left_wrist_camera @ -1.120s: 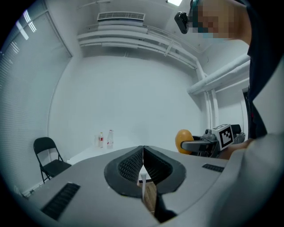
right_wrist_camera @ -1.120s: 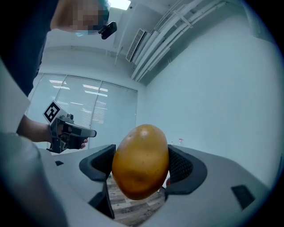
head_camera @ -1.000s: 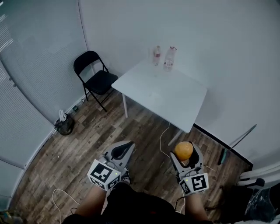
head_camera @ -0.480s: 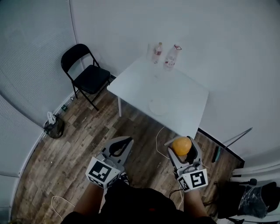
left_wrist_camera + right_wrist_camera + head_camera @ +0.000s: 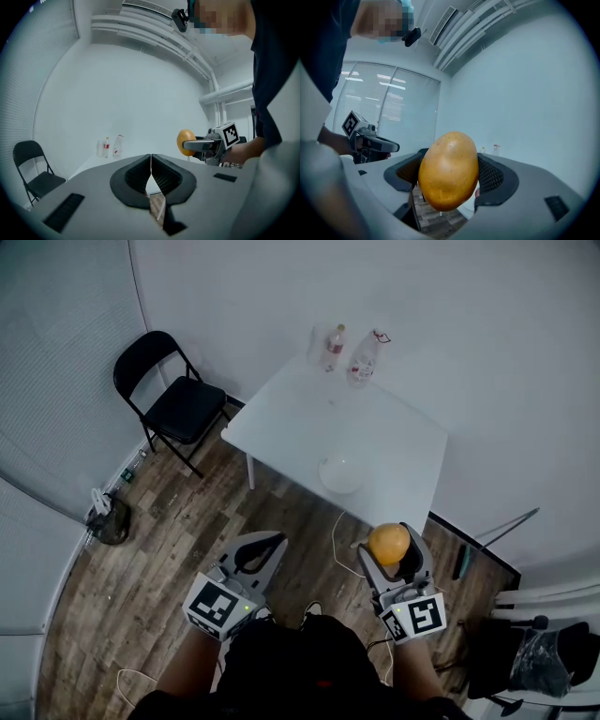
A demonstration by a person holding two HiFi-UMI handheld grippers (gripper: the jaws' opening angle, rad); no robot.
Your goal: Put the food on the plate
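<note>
Closer than before, the far table (image 5: 375, 427) now shows its plate (image 5: 340, 473). My right gripper (image 5: 396, 557) grips what looks like a potato (image 5: 389, 542); my left gripper (image 5: 265, 546) is pinched together, empty.

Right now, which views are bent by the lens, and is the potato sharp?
Left gripper view and right gripper view: strong fisheye, dark corners, ceiling pipes curved. Right gripper view: potato sharp, skin specks visible. Head view: milder bending at the left wall.

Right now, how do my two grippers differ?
The right gripper is clamped on a yellow potato; the left gripper holds nothing. The right gripper's jaws stand apart around it; the left gripper's jaws meet at the tips. Both point toward the white table.
</note>
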